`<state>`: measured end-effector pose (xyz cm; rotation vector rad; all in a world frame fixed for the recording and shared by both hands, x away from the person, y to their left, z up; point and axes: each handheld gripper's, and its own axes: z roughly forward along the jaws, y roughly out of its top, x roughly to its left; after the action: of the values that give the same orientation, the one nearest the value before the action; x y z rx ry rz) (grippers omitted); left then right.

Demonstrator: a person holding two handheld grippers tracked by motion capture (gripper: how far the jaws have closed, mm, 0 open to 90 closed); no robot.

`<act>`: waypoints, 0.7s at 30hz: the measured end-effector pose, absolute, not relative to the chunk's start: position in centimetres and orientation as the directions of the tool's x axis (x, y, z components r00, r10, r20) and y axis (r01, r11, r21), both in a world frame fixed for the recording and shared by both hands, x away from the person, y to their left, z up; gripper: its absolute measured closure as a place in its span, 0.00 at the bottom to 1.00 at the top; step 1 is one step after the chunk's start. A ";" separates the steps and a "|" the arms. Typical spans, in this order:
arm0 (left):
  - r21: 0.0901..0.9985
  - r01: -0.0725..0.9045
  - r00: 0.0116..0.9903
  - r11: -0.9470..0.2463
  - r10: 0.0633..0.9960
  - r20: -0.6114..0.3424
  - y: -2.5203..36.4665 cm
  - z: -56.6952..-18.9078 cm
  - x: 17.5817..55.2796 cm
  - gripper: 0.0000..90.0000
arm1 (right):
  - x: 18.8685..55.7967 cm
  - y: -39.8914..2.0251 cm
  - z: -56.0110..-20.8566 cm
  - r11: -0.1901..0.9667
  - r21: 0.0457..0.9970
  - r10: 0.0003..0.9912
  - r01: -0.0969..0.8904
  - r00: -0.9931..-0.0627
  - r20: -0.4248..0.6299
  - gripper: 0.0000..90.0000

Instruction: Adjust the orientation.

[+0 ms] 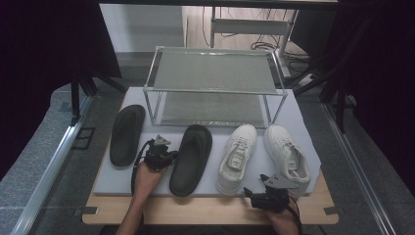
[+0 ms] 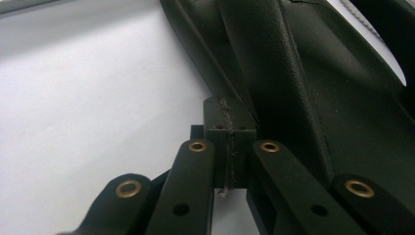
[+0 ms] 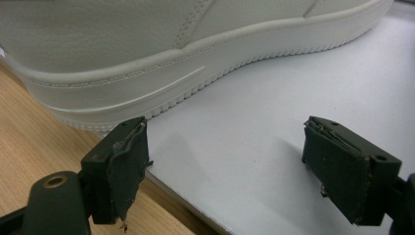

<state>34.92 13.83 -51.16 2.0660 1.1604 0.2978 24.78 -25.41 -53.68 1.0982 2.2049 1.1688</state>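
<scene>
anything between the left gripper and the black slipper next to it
Nothing visible. The left gripper, jaws shut, sits right beside the right-hand black slipper on the grey mat.

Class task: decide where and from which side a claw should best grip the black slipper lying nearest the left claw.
Probably the slipper's raised side wall beside the strap, approached from its left, where the left claw sits shut: the thin upright edge fits between the jaws, whereas the sole lies flat on the mat.
</scene>
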 end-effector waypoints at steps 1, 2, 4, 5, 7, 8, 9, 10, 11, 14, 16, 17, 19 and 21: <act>0.697 0.642 0.565 -0.321 0.812 -0.146 13.8 -51.2 34.9 1.00 | 24.8 -25.4 -53.7 0.337 0.827 0.797 0.451 -0.604 0.004 0.19; 0.698 0.639 0.571 -0.323 0.807 -0.150 13.4 -51.2 34.9 1.00 | 24.8 -25.4 -53.7 0.338 0.826 0.797 0.451 -0.604 0.004 0.19; 0.699 0.638 0.574 -0.323 0.805 -0.152 13.2 -51.2 35.0 1.00 | 24.8 -25.4 -53.7 0.337 0.826 0.797 0.451 -0.604 0.005 0.19; 0.699 0.638 0.577 -0.324 0.802 -0.154 13.0 -51.2 35.0 1.00 | 24.8 -25.4 -53.7 0.338 0.826 0.797 0.451 -0.604 0.004 0.19; 0.701 0.633 0.586 -0.330 0.795 -0.155 12.4 -51.2 35.0 1.00 | 24.8 -25.4 -53.7 0.337 0.826 0.797 0.451 -0.604 0.004 0.19; 0.701 0.633 0.586 -0.330 0.795 -0.155 12.4 -51.2 35.0 1.00 | 24.8 -25.4 -53.7 0.337 0.826 0.797 0.451 -0.604 0.004 0.19; 0.703 0.629 0.592 -0.332 0.790 -0.157 12.0 -51.3 35.0 1.00 | 24.8 -25.4 -53.7 0.337 0.826 0.797 0.451 -0.604 0.004 0.19; 0.703 0.629 0.592 -0.332 0.790 -0.157 12.0 -51.3 35.0 1.00 | 24.8 -25.4 -53.7 0.337 0.826 0.797 0.451 -0.604 0.004 0.19; 0.707 0.623 0.596 -0.334 0.788 -0.154 11.8 -51.3 35.1 1.00 | 24.8 -25.4 -53.7 0.338 0.826 0.797 0.451 -0.605 0.004 0.19; 0.713 0.618 0.593 -0.333 0.792 -0.145 11.7 -51.4 34.9 1.00 | 24.8 -25.4 -53.7 0.337 0.826 0.797 0.451 -0.604 0.004 0.19; 0.714 0.616 0.582 -0.333 0.803 -0.128 11.8 -51.4 34.8 1.00 | 24.8 -25.4 -53.7 0.337 0.827 0.797 0.451 -0.604 0.005 0.20; 0.715 0.617 0.576 -0.330 0.808 -0.125 12.0 -51.3 34.8 0.99 | 24.8 -25.4 -53.7 0.337 0.827 0.797 0.451 -0.605 0.005 0.19; 0.716 0.618 0.566 -0.324 0.816 -0.119 12.3 -51.1 34.6 0.97 | 24.8 -25.4 -53.7 0.337 0.827 0.797 0.451 -0.605 0.005 0.19; 0.722 0.618 0.555 -0.311 0.823 -0.121 12.9 -50.8 34.4 0.96 | 24.8 -25.4 -53.7 0.337 0.827 0.797 0.451 -0.605 0.005 0.19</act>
<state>34.39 12.87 -50.84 2.0424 1.1562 0.3500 24.78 -25.42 -53.68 1.0979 2.2048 1.1693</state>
